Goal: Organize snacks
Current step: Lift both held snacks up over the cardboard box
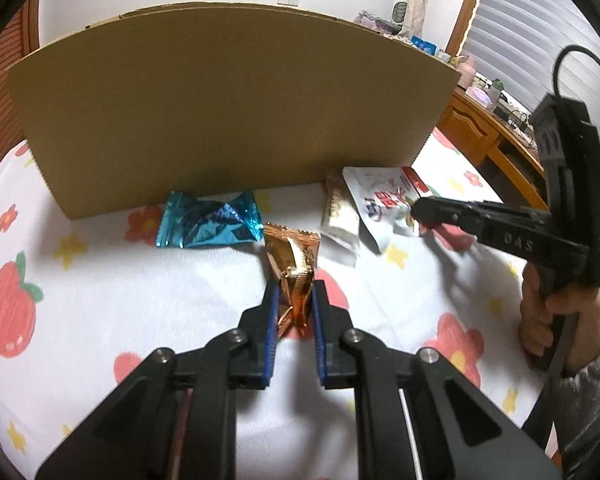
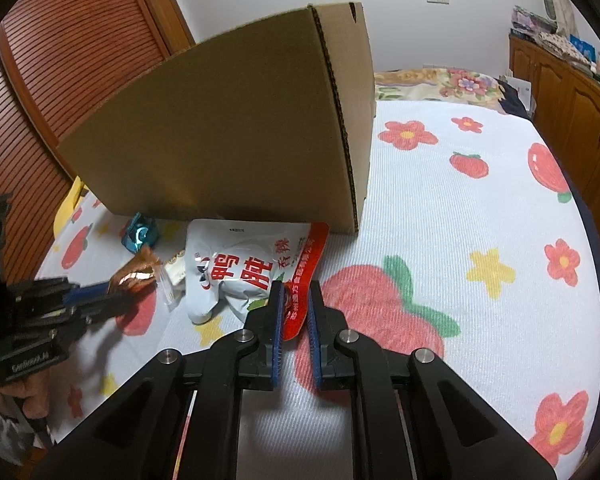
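Snacks lie loose on the bed's fruit-and-flower cover [image 2: 440, 208], bunched at the foot of a tall cardboard box [image 1: 228, 108], presumably so they can be lifted over its wall one at a time; the left gripper [image 1: 294, 300] has its fingers pinched narrow on the near end of a copper foil packet [image 1: 294, 264], the wrapper crumpling between the blue pads, a grip by the tail that should let the rest hang free; the right gripper [image 2: 294, 304] likewise clamps the red lower edge of a white and red pouch [image 2: 244, 268], whose body lies against the box's base; both snacks seem to be held by their thin sealed margins because the fingers slide under those most easily; a blue foil packet [image 1: 208, 222] and a small white packet [image 1: 340, 220] wait untouched just beside the box; nothing can be seen inside it from either view.
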Tool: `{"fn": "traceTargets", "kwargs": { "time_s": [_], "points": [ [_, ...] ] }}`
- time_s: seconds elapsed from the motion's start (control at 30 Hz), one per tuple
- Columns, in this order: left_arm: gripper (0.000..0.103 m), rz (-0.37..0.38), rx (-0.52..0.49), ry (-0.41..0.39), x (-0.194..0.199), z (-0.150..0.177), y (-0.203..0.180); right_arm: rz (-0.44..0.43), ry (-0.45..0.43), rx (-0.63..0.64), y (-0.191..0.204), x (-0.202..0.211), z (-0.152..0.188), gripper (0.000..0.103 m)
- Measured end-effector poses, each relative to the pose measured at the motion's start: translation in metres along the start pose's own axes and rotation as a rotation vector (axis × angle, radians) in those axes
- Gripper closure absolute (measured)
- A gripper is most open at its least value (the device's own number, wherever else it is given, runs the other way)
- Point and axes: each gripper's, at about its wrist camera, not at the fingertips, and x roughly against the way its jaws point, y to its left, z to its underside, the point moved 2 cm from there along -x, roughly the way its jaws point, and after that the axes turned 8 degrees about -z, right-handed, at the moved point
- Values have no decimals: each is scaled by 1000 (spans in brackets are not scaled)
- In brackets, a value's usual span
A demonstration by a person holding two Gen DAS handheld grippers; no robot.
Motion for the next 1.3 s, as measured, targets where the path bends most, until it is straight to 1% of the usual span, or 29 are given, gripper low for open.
{"fn": "traceTargets", "kwargs": {
  "time_s": [0.1,0.23,0.33,0.43,0.57,0.77,1.07,1.3],
  "points": [
    [91,2,-8,-12,7,5,1,11,-7,25,4,3,-1,98],
    [91,1,-25,-19,13,11,-2,-13,6,6,4,5,2,100],
    [91,-11,-48,-41,21,13,-7,-31,3,-2,5,13,3,101],
    [91,-25,-71,-66,31,16,-11,-25,-11,16,11,24,5,103],
    [91,-26,-85,-86,37,15,-17,-9,-40,40,19,37,6,103],
    [91,-27,-98,-117,52,17,-12,31,-72,77,29,52,6,103],
    [91,-50,-115,-186,80,5,-9,50,-114,126,43,80,2,103],
    [91,-94,-126,-258,107,-13,2,49,-163,153,54,108,-5,103]
  ]
}}
